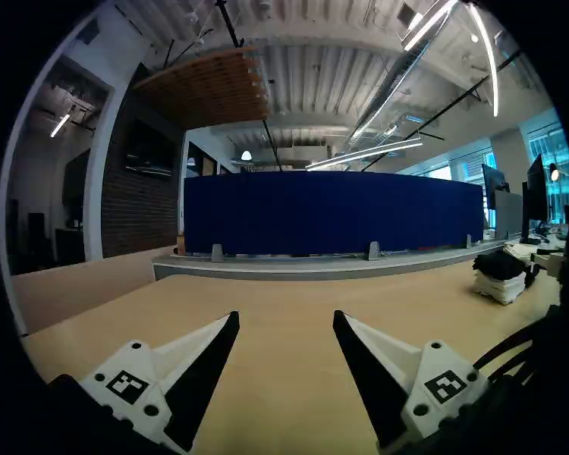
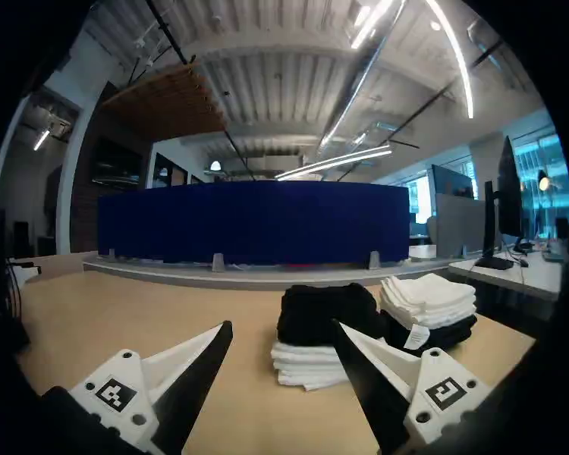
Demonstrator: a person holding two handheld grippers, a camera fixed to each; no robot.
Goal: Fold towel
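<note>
In the right gripper view, two stacks of folded towels sit on the wooden table point(image 2: 95, 318). The near stack point(image 2: 322, 334) has black towels on top of white ones. The stack to its right point(image 2: 429, 307) has white towels over black ones. My right gripper point(image 2: 283, 334) hangs open just in front of the near stack, nothing between its fingers. In the left gripper view, my left gripper point(image 1: 286, 322) is open over bare table point(image 1: 284, 296), and the same towel stacks point(image 1: 501, 275) lie far off at the right.
A blue divider panel point(image 1: 330, 212) runs along the table's far edge. Monitors point(image 2: 504, 201) stand on a neighbouring desk at the right. Black cables point(image 1: 520, 345) lie at the right edge of the left gripper view.
</note>
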